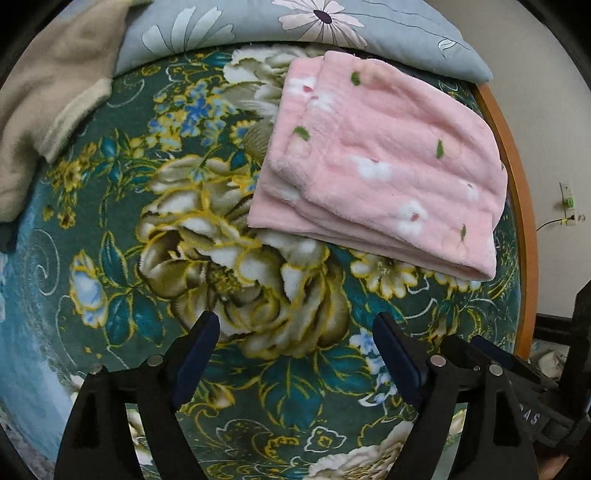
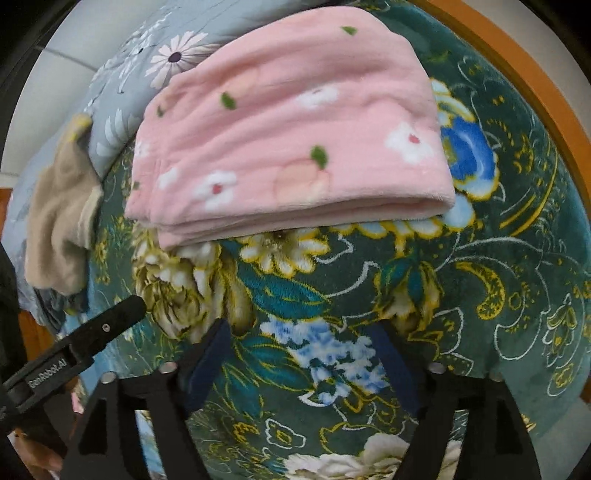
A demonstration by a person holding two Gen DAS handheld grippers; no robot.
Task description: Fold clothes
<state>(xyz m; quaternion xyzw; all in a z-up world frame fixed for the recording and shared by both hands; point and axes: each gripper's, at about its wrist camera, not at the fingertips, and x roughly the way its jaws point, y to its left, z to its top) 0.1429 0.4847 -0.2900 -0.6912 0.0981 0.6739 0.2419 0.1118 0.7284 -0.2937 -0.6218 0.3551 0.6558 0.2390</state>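
Note:
A pink fleece garment [image 1: 376,162] with white flowers and green leaves lies folded into a thick rectangle on the green floral blanket [image 1: 207,258]. It also shows in the right wrist view [image 2: 295,129]. My left gripper [image 1: 295,328] is open and empty, hovering over the blanket short of the garment's near edge. My right gripper [image 2: 301,339] is open and empty, also short of the folded edge. A beige garment [image 1: 48,92] lies crumpled at the far left, also in the right wrist view [image 2: 62,221].
A grey-blue floral pillow [image 1: 295,29] lies behind the pink garment. The orange wooden bed edge [image 1: 517,192] runs along the right, with a wall and socket [image 1: 567,206] beyond. The other gripper's finger [image 2: 110,321] shows at the left of the right wrist view.

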